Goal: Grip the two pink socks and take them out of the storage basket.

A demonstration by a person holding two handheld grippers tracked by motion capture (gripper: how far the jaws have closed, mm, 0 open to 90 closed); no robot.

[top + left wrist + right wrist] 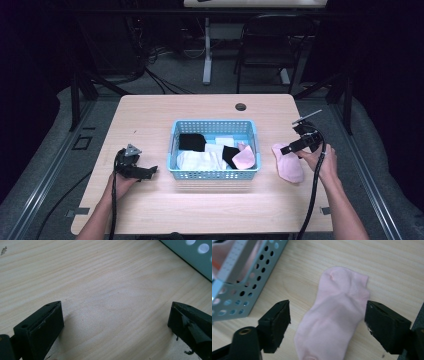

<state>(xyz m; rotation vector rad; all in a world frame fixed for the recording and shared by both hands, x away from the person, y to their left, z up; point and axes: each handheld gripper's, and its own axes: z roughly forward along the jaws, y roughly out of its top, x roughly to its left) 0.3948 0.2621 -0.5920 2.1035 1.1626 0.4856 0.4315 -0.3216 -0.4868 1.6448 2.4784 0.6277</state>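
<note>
**Pink sock between your right tool's spread jaws**

Your right tool (327,322) hangs jaws apart over the pale pink cotton sock (334,320), lying flat on the wooden surface (150,120) just right of the blue perforated plastic basket (214,174). Its long axis runs along the gap, cuff pointing away. Your left tool (115,325) rests spread, holding nothing, well apart.

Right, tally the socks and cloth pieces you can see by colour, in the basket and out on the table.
Pink: 2, one sock on the table and one in the blue basket at
Black: 2, at and
White: 2 or so, the folded pile and a small piece; the pile's layers are hard to separate
Total: about 6
</note>
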